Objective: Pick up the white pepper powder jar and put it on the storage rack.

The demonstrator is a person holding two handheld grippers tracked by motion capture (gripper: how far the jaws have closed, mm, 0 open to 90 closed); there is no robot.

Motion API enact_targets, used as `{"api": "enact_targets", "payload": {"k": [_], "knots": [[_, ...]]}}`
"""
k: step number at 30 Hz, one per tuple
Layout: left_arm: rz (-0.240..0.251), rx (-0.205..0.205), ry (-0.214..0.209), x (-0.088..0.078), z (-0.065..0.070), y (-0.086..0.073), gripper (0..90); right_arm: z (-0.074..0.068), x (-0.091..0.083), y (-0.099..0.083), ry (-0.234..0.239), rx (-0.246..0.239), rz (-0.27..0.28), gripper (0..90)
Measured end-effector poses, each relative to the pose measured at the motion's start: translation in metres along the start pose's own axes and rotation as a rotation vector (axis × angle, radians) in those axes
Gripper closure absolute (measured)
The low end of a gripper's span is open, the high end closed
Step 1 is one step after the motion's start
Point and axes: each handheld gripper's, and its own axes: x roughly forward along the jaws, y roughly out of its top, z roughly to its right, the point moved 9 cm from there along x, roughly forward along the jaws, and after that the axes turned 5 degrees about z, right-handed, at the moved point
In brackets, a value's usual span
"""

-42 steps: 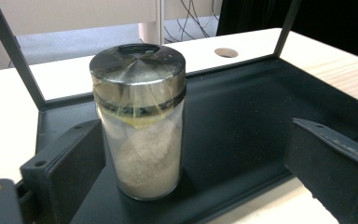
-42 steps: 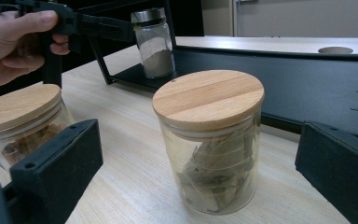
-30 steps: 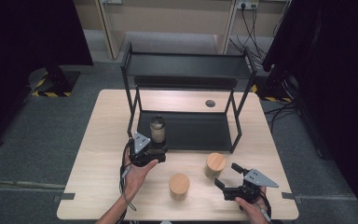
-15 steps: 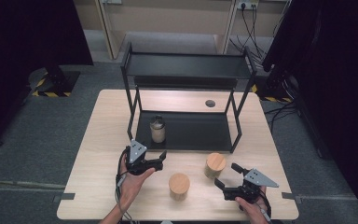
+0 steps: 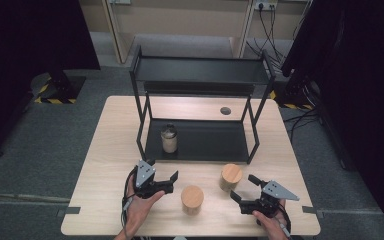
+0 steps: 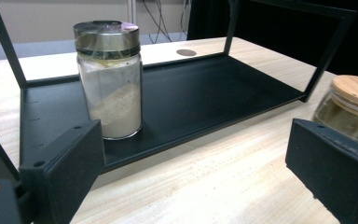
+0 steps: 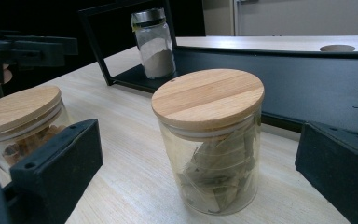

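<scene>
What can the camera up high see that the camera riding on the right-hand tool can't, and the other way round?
High view alone: the shelf rack's upper tier, the whole table, the grey floor, and the right tool from above.

Right gripper view alone: what the wooden-lidded jars hold, with dry leaves in the near jar and brown pieces in the other.

Both: those two jars, the metal-lidded powder jar on the rack's lower tray, and the left tool, open.

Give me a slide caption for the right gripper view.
Open right gripper faces a wooden-lidded glass jar of dried leaves on the table.
</scene>
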Motion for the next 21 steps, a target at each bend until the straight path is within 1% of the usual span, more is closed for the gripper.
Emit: {"api": "enact_targets", "payload": {"k": [6,10,14,21], "knots": [[0.009,-0.003,-0.012,-0.010,0.003,-0.004,3.8,0.002,0.000,0.000,-0.004,0.011,0.003,0.9],[0.016,-0.001,-0.021,-0.015,0.005,-0.008,3.8,0.001,-0.001,0.000,-0.002,0.009,0.006,0.8],[0.024,0.007,-0.019,-0.018,0.007,-0.013,3.7,0.001,-0.001,0.000,-0.003,0.008,0.005,0.9],[0.019,0.001,-0.015,-0.021,0.004,-0.021,3.7,0.001,-0.001,0.000,-0.006,0.010,0.007,0.8]]}}
